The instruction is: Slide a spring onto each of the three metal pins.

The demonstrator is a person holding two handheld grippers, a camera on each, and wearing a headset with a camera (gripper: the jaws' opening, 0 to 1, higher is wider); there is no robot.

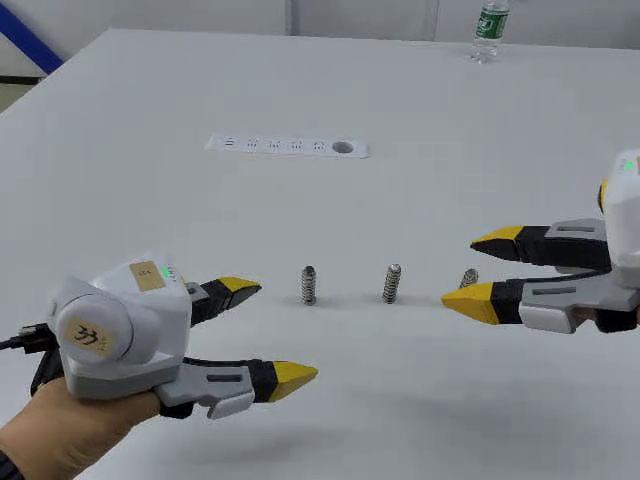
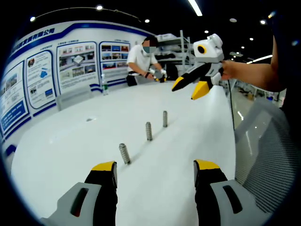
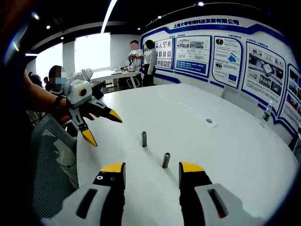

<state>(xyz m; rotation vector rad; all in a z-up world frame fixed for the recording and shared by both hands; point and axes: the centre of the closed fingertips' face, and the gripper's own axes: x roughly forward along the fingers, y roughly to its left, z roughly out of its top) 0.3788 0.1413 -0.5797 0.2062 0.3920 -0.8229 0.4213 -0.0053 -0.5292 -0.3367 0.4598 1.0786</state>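
Three short upright metal pins stand in a row on the white table: left pin [image 1: 308,285], middle pin [image 1: 391,283], right pin [image 1: 468,277]. Each looks coiled along its length, like a spring around it. My left gripper [image 1: 268,330] hovers open and holds nothing, near and left of the row; its own view lines up the pins [image 2: 124,153] [image 2: 148,131] [image 2: 165,118] ahead of its gripper [image 2: 155,167]. My right gripper [image 1: 472,268] is open, its lower tip close to the right pin. Its gripper [image 3: 152,167] faces two pins [image 3: 166,160] [image 3: 144,139].
A white power strip [image 1: 287,146] lies farther back on the table, and a water bottle [image 1: 489,30] stands at the far edge. A mesh chair [image 2: 263,150] sits beside the table. People stand in the background.
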